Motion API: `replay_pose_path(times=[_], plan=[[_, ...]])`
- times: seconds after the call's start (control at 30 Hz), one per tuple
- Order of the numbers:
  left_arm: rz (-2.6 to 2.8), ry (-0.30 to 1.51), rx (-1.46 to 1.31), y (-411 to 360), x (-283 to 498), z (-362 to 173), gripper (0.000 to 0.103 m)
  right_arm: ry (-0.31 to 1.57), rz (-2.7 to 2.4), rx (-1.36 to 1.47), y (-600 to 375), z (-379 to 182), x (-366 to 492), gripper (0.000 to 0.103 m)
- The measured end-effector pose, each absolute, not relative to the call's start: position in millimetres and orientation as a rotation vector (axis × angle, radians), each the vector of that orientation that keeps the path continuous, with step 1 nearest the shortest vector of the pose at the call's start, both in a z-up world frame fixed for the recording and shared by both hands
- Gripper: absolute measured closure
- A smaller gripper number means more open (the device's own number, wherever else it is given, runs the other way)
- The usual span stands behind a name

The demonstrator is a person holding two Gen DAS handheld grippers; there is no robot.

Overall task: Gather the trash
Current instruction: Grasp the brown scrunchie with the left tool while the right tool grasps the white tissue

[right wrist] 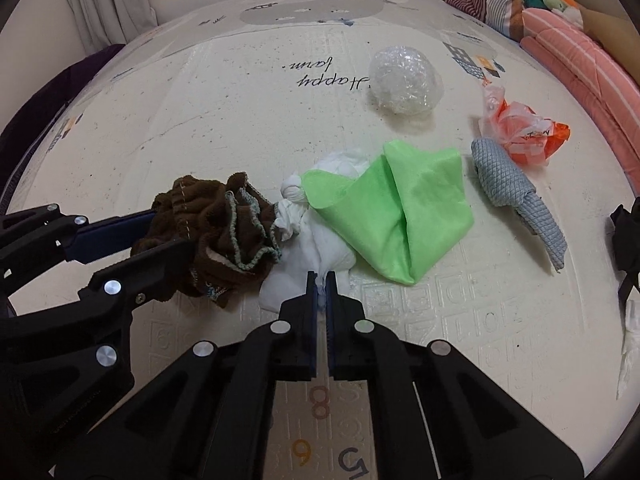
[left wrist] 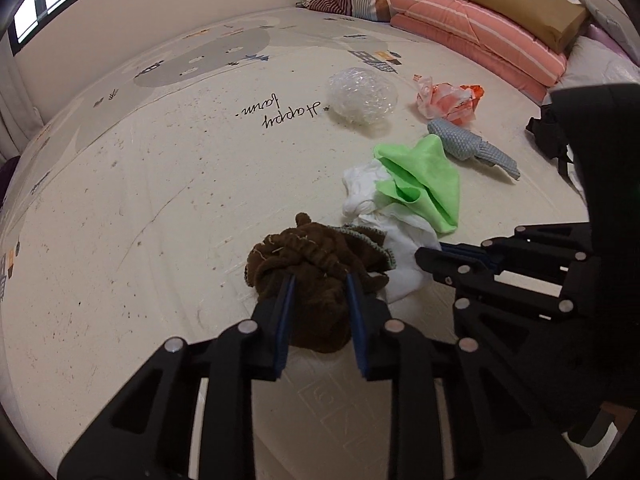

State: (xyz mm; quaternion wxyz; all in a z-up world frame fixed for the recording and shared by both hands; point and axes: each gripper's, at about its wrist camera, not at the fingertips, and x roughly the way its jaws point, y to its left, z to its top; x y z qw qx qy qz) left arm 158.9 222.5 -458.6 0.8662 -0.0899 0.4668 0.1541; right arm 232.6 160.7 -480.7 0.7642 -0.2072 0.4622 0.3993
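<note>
My left gripper (left wrist: pixel 320 278) is shut on a crumpled brown cloth (left wrist: pixel 316 264), also seen in the right wrist view (right wrist: pixel 216 232) with the left gripper (right wrist: pixel 160 228) around it. My right gripper (right wrist: pixel 321 276) is shut on the edge of a knotted white plastic bag (right wrist: pixel 312 240), which also shows in the left wrist view (left wrist: pixel 384 240) with the right gripper (left wrist: pixel 428 256) at its side. A green cloth (right wrist: pixel 400 208) lies partly over the white bag. All rest on a cream play mat (right wrist: pixel 200 120).
On the mat beyond lie a grey textured cloth (right wrist: pixel 516 192), an orange-and-white plastic bag (right wrist: pixel 520 132) and a ball of clear plastic wrap (right wrist: pixel 404 80). Folded pink and striped bedding (left wrist: pixel 476 28) lines the far right. A black strap (right wrist: pixel 624 236) lies at right.
</note>
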Motion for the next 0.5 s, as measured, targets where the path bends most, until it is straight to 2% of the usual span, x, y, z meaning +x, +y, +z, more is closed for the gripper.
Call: replay_pose_path(times=[0.1,0.5], plan=[[0.323,0.981,-0.207,225,154,-453,0.087,0.989,0.873,-0.446,159,-468,232,0.100],[0.357,0.944,-0.214,225,127,-411,0.089,0.936,0.889,-0.426,151,-422,216,0.100]])
